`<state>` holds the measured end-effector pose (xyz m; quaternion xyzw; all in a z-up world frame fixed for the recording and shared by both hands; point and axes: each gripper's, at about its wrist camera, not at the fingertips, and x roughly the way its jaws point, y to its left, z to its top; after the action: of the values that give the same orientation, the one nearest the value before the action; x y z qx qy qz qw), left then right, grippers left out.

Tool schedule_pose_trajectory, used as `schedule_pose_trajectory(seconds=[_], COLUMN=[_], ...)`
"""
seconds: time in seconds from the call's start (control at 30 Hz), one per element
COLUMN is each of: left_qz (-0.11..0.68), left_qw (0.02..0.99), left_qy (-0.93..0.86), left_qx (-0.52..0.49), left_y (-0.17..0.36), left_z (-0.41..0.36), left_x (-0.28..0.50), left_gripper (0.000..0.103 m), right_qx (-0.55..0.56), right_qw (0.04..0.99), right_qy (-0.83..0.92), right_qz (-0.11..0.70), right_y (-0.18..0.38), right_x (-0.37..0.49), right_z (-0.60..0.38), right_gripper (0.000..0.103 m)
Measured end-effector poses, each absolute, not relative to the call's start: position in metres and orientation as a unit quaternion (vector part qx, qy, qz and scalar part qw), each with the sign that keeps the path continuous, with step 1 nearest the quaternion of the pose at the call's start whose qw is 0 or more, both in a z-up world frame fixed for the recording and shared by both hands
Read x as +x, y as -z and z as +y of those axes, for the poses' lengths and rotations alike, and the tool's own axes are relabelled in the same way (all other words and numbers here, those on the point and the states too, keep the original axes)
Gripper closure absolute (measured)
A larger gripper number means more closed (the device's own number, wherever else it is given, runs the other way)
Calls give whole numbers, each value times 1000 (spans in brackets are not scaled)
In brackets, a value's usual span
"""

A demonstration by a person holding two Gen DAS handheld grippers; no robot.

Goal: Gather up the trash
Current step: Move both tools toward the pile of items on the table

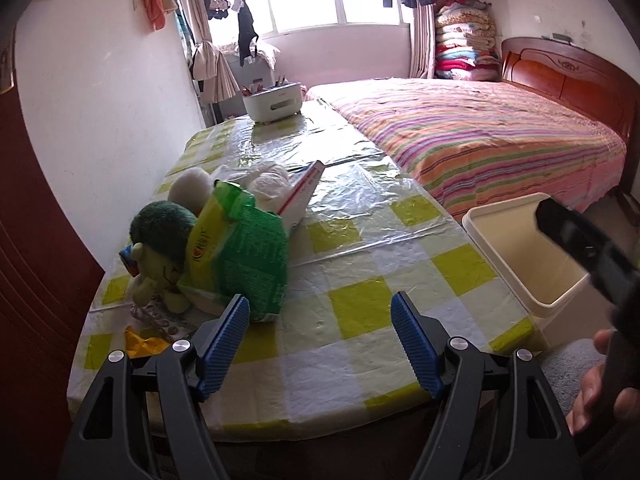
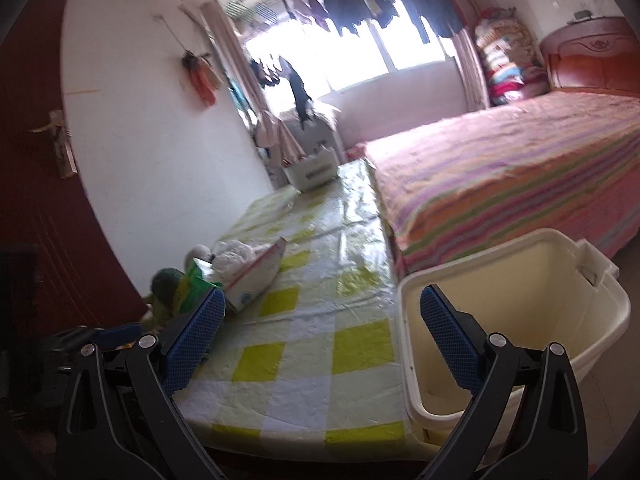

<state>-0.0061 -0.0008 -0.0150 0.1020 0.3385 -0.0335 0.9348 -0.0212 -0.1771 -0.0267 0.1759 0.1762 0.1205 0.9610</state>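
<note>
Trash heaped at the table's [image 1: 360, 280] left edge: green packet [image 1: 244, 256], crumpled white bag [image 1: 266, 178], carton [image 1: 300, 196], beside a plush toy [image 1: 160, 256]. Cream bin [image 2: 520, 320] waits empty just right of the table. Left gripper [image 1: 320, 340] wide open, holding nothing; right gripper [image 2: 320, 340] likewise. I'd pinch the packet's near corner, sparing the toy.

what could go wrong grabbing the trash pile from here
1. The green plush toy leans against the green snack bag; the open left claw could drag the toy along with it.
2. The blister pack and yellow wrapper lie flat on the slick plastic table cover and may slide away instead of lifting.
3. The cream bin stands beside the table, below its edge, so a release from the open right claw made too early could miss it.
</note>
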Motion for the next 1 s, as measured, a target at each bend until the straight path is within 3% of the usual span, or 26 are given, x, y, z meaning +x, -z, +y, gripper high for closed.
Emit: schedule_pose_trajectory(seconds=[0.37,1.0], left_qz=[364,368], left_qw=[923,917], left_qy=[38,59], left_qx=[121,141], left_y=[28,36], left_z=[-21,-33], left_x=[3,9], left_gripper=[32,32], right_qx=[269,268], right_qw=[938,937], right_qy=[-131,-122], right_qz=[172,189], right_y=[43,48], right_x=[-25,-23], right_z=[-215,-215], right_gripper=[6,6])
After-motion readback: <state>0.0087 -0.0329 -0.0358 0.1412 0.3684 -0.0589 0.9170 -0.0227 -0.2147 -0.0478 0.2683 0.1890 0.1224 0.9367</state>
